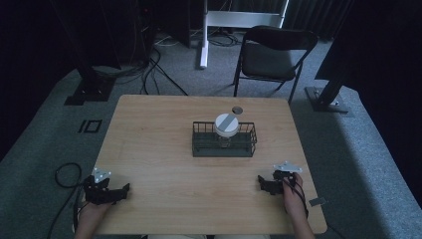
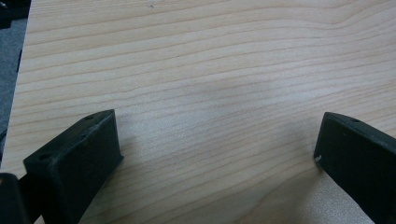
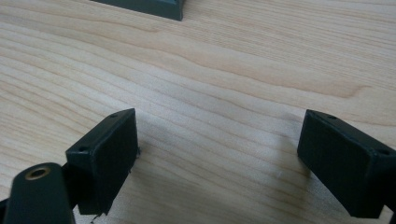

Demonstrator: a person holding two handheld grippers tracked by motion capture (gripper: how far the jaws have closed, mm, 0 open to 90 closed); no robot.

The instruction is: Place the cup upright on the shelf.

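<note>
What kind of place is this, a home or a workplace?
Probably a lab or recording studio: black stand legs on grey carpet, loose cables on the floor, and one bare light wooden table with a black folding chair.

This looks like a lab or recording studio rather than a home. Beyond the wooden table (image 1: 164, 149) where a person holds the two grippers, black curtains (image 1: 383, 45) close off the far side, dark stand bases (image 1: 87, 89) sit on grey carpet (image 1: 45, 129), and loose cables (image 1: 154, 69) trail across it. A folding chair (image 1: 271, 57) and a white frame (image 1: 239, 20) stand farther off behind the table.
</note>
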